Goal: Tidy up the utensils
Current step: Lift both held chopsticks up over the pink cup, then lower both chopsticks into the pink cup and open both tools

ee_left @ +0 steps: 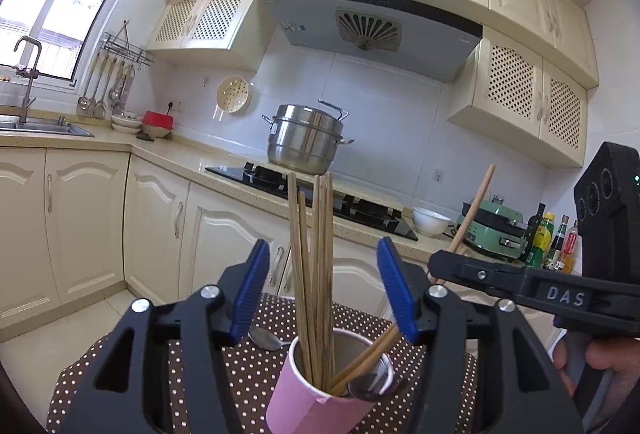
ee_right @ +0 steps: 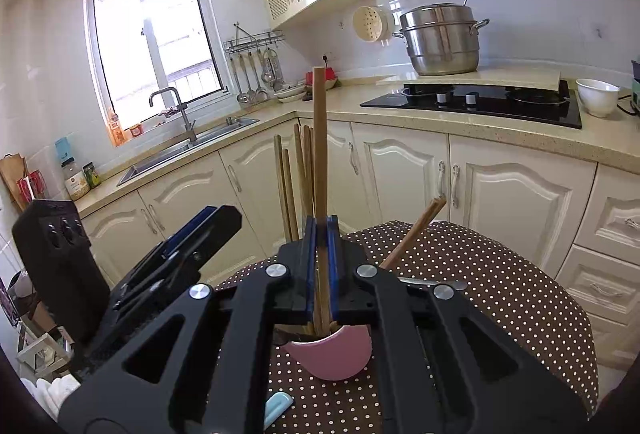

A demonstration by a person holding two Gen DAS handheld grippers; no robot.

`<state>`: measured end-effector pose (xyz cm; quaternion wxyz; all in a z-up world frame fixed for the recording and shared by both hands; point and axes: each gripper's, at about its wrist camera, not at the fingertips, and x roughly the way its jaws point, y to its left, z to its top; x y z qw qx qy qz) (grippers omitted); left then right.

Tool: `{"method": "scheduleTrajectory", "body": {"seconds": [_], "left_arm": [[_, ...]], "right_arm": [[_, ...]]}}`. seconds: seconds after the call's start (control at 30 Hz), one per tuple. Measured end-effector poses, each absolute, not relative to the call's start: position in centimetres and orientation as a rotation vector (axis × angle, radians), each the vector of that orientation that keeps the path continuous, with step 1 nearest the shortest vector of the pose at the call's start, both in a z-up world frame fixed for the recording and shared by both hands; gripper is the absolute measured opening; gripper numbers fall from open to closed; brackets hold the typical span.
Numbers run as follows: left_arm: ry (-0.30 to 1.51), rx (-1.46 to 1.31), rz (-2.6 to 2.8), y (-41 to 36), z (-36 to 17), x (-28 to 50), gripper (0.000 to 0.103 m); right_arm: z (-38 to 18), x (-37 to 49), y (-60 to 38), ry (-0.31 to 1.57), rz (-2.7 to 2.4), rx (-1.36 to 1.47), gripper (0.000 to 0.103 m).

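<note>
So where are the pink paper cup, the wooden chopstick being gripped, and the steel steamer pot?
Pink paper cup (ee_left: pixel 294 400): left wrist view, outer wall.
Gripped wooden chopstick (ee_right: pixel 320 138): right wrist view, upper shaft.
Steel steamer pot (ee_left: pixel 304 140): left wrist view, side.

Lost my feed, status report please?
Left hand-held gripper open around pink cup. Right hand-held gripper shut on chopstick over cup. Spoon behind the cup.

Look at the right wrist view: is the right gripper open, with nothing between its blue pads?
No: the right gripper is shut on a wooden chopstick above the pink paper cup.
</note>
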<state>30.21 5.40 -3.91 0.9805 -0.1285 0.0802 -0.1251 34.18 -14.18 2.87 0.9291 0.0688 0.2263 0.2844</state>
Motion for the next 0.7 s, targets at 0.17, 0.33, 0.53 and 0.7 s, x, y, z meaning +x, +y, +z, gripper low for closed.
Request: {"method": "scheduleTrajectory", "body": {"seconds": [0.17, 0.33, 0.53, 0.7], "left_arm": [[0.198, -0.218, -0.239, 4.9, -3.7, 29.0, 0.062], [0.275, -0.173, -0.188, 4.1, -3.6, 28.4, 0.064], [0.354, -0.111, -0.132, 3.5, -3.8, 27.7, 0.064], [0.384, -0.099, -0.112, 3.7, -3.7, 26.8, 0.064]], "right_arm": [[2.5, 33.9, -13.4, 0.484, 0.57, 0.124, 0.006], [1.2, 33.9, -12.3, 0.522, 0.559, 0.069, 0.006], [-0.7, 34.0, -11.8, 0.575, 0.552, 0.058, 0.006], [-0.4, 33.7, -12.6, 0.574, 0.54, 0.112, 0.006]]}}
